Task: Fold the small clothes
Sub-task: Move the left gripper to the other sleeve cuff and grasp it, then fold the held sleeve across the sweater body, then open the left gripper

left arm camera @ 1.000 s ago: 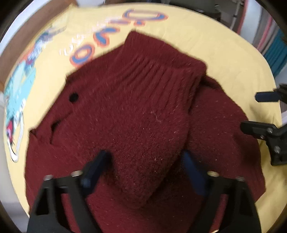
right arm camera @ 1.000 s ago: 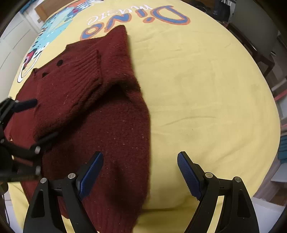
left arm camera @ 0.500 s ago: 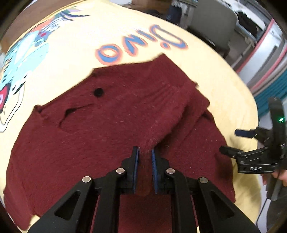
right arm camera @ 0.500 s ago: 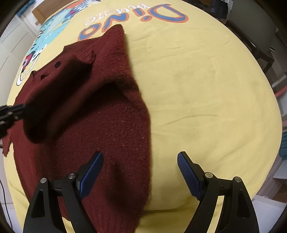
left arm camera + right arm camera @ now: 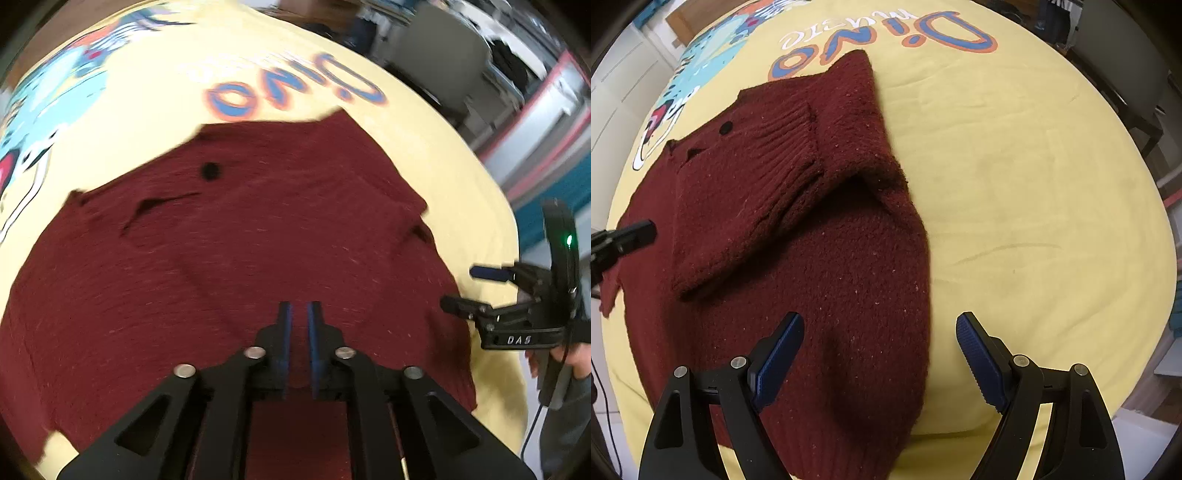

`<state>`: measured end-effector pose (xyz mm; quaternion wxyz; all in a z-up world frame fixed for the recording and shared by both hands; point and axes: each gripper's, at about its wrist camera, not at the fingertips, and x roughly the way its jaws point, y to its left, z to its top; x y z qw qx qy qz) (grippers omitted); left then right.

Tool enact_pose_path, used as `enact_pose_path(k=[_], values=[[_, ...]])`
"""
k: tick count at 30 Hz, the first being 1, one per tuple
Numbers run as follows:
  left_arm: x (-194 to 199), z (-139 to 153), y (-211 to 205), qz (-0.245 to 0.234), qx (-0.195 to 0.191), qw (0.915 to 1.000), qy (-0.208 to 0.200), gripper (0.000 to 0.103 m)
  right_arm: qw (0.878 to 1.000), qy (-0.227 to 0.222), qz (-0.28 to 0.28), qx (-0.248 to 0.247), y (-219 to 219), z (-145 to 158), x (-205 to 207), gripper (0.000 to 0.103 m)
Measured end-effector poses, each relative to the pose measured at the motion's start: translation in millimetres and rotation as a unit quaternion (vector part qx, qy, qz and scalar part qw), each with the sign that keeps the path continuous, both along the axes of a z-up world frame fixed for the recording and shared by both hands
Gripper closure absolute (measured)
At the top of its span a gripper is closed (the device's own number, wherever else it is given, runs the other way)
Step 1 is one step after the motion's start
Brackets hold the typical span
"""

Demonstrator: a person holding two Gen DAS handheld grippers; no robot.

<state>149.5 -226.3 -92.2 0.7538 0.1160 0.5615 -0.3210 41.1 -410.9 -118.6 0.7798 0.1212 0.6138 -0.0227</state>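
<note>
Maroon sweater lies on yellow sheet, 1 sleeve folded across; left gripper nearly closed, apparently empty, right gripper spread. Next likely: folding the body's right edge.

dark maroon knit sweater, ribbed cuff, one black button. pale yellow sheet, orange-and-blue lettering, teal cartoon print. black tools, blue pads.

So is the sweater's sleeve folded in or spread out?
Folded in: the ribbed-cuff sleeve lies diagonally across the maroon sweater body, not out on the yellow sheet.
</note>
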Motion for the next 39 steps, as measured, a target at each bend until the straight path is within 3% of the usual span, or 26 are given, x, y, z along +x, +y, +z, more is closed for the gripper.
enact_pose_path(k=[2, 3, 8, 13, 14, 15, 16, 17, 22, 31, 39], values=[[-4, -4, -14, -0.018, 0.016, 0.9996, -0.013, 0.057, 1.000, -0.001, -0.002, 0.001, 1, 0, 1, 0.018], [-8, -6, -21, -0.029, 0.020, 0.9992, -0.021, 0.054, 1.000, -0.001, -0.003, 0.001, 0, -1, 2, 0.018], [-19, -26, -56, -0.072, 0.054, 0.9956, -0.026, 0.053, 1.000, 0.002, -0.009, -0.001, -8, -2, -1, 0.018], [-19, -48, -76, -0.085, 0.088, 0.9924, -0.018, 0.053, 1.000, 0.006, -0.020, 0.002, -18, -7, -6, 0.018], [-17, -52, -78, -0.085, 0.091, 0.9921, -0.014, 0.054, 1.000, 0.007, -0.021, 0.003, -19, -8, -6, 0.018], [-16, -54, -79, -0.085, 0.090, 0.9922, -0.013, 0.063, 1.000, 0.009, -0.023, 0.003, -20, -9, -6, 0.018], [-14, -54, -78, -0.085, 0.086, 0.9926, -0.013, 0.073, 1.000, 0.010, -0.023, 0.004, -20, -11, -6, 0.018], [-12, -53, -77, -0.082, 0.083, 0.9931, -0.012, 0.091, 1.000, 0.011, -0.024, 0.005, -20, -12, -5, 0.018], [-2, -34, -52, -0.056, 0.041, 0.9972, -0.026, 0.096, 1.000, 0.013, -0.023, 0.004, -22, -13, -8, 0.018], [19, 1, 14, 0.062, -0.028, 0.9964, -0.051, 0.096, 1.000, 0.010, -0.018, 0.006, -22, -7, -14, 0.018], [-7, 9, 89, 0.211, -0.074, 0.9732, -0.051, 0.096, 1.000, 0.007, -0.014, 0.005, -13, -4, -11, 0.018]])
